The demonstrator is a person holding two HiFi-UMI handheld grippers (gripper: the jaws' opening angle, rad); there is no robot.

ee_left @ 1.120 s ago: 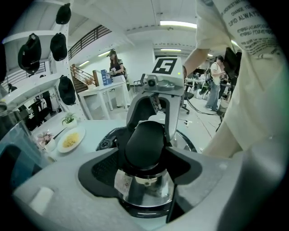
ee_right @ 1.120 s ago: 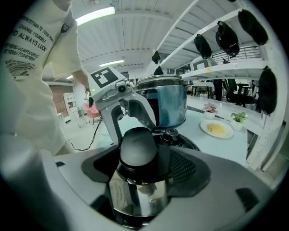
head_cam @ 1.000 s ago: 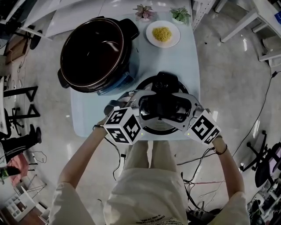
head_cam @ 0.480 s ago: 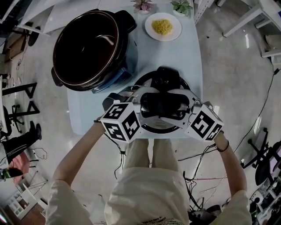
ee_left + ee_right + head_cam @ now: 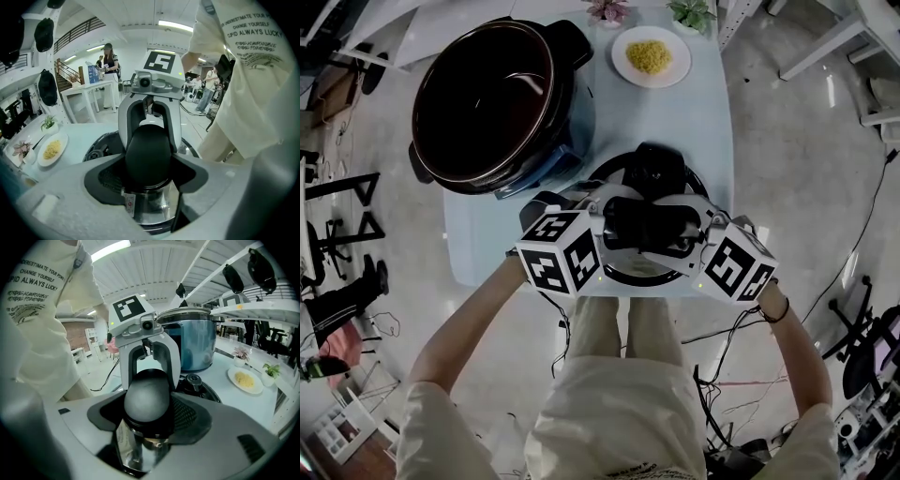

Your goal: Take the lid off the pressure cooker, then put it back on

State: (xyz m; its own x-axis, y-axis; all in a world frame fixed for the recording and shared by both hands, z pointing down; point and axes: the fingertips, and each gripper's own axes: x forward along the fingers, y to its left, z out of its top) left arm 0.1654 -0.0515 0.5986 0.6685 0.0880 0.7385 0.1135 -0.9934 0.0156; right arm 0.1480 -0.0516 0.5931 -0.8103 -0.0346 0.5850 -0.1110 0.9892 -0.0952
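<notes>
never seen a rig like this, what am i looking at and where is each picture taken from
No robot here: a person holds a two-jaw gripper in each hand. The head view looks down from the person's head; the other two cameras ride on the left gripper and right gripper, looking along their jaws. On the pale blue table sit the open pressure cooker, a plate of yellow food, small plants, and the lid, near the front edge. Both grippers' jaws have just been closing on the lid's black handle, one from each end, and appear to grip it.
</notes>
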